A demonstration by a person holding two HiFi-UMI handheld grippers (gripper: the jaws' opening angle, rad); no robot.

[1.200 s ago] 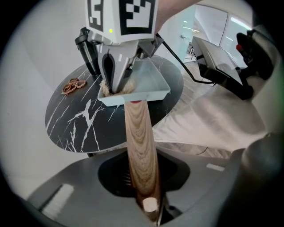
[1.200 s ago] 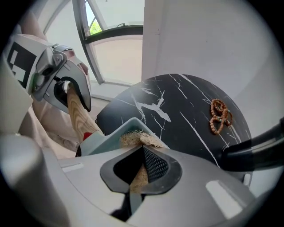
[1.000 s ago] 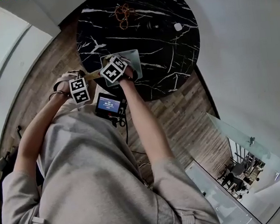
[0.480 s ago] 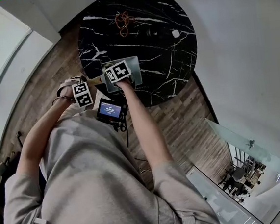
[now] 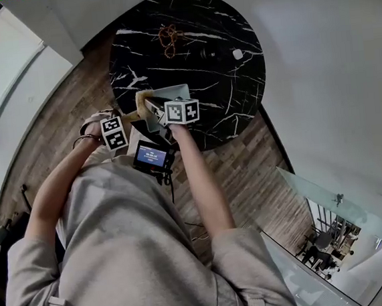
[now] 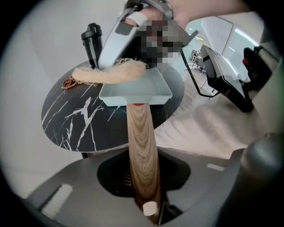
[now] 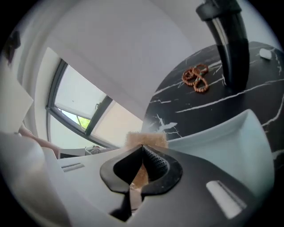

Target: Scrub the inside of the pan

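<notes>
Black marble table (image 5: 229,95); bead string (image 5: 168,35), perhaps bottle (image 7: 230,48).

Place: an indoor living-style room; whether home or showroom cannot be told.
Floor: brown wood-look planks (image 5: 243,171).
Table: small round table (image 5: 239,90), its top black marble with white veins.
Walls: plain white wall (image 5: 329,48).
Window: large dark-framed window (image 7: 75,116), with daylight and greenery outside.
Edge: clear glass panel (image 5: 316,194) with dark furniture beyond it.
</notes>
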